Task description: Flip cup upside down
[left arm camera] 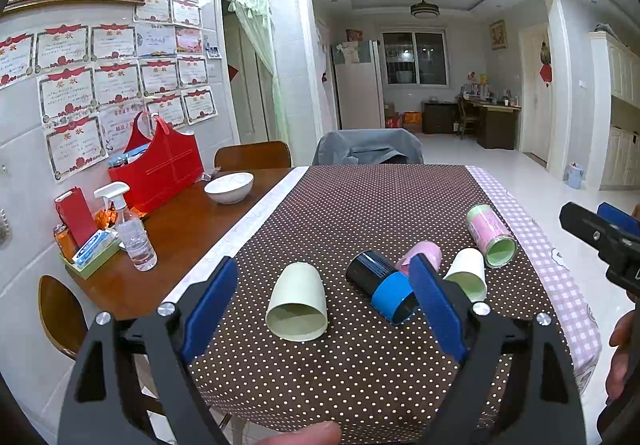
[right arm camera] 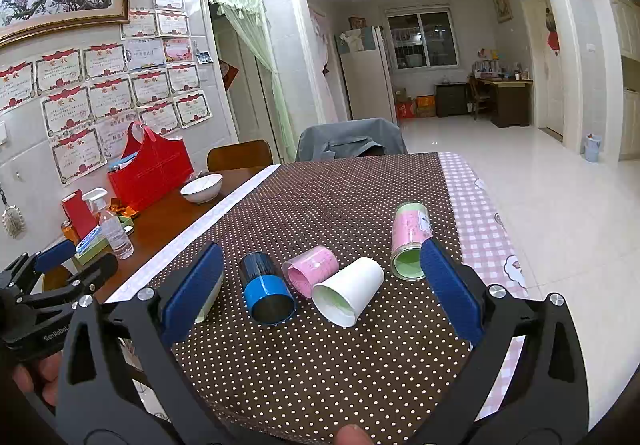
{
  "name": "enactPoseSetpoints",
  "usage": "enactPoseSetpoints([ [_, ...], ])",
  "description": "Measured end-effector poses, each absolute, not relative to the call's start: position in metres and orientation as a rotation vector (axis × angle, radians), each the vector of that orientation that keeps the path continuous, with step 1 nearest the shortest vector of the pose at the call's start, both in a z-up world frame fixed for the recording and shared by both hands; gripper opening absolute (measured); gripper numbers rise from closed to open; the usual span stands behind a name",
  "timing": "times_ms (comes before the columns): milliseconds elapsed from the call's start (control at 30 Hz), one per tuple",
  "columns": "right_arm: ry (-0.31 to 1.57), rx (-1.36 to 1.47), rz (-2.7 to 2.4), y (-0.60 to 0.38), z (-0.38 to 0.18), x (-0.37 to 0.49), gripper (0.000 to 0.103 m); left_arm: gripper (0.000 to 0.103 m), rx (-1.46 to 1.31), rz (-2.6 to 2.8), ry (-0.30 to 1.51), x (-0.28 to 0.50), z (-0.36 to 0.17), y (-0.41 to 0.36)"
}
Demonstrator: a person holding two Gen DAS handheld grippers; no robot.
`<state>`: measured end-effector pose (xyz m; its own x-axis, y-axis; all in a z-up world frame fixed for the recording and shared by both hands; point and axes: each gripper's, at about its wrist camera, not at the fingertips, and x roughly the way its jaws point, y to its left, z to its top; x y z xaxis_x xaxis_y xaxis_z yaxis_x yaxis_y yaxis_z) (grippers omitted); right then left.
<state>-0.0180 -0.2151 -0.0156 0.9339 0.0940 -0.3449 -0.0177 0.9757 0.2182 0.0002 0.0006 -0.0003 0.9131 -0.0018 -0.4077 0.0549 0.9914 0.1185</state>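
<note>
**A:** Left wrist view: left gripper [left arm camera: 324, 297] spread wide, holding nothing. Pale green cup [left arm camera: 297, 305] lies on its side on the dotted table [left arm camera: 360, 197], just left of the blue-black cup [left arm camera: 382, 286].

**B:** Right wrist view: right gripper [right arm camera: 320, 287] wide open too. White cup [right arm camera: 347, 291] lies just right of that blue-black cup [right arm camera: 266, 289], pink one [right arm camera: 311, 269] between them.

bright ceiling glare, fisheye-warped dark edges
</note>
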Motion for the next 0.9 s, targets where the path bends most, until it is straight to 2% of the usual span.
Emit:
enactPoseSetpoints([
  [533, 0.361, 0.217, 0.049, -0.224, -0.008, -0.020, 0.097, 0.086, 0.163, -0.048, 0.430, 0.011, -0.001, -0.008],
  [900, 0.400, 0.249, 0.006, -0.260, -0.023, 0.002, 0.097, 0.086, 0.272, -0.126, 0.513, 0.057, -0.020, -0.043],
])
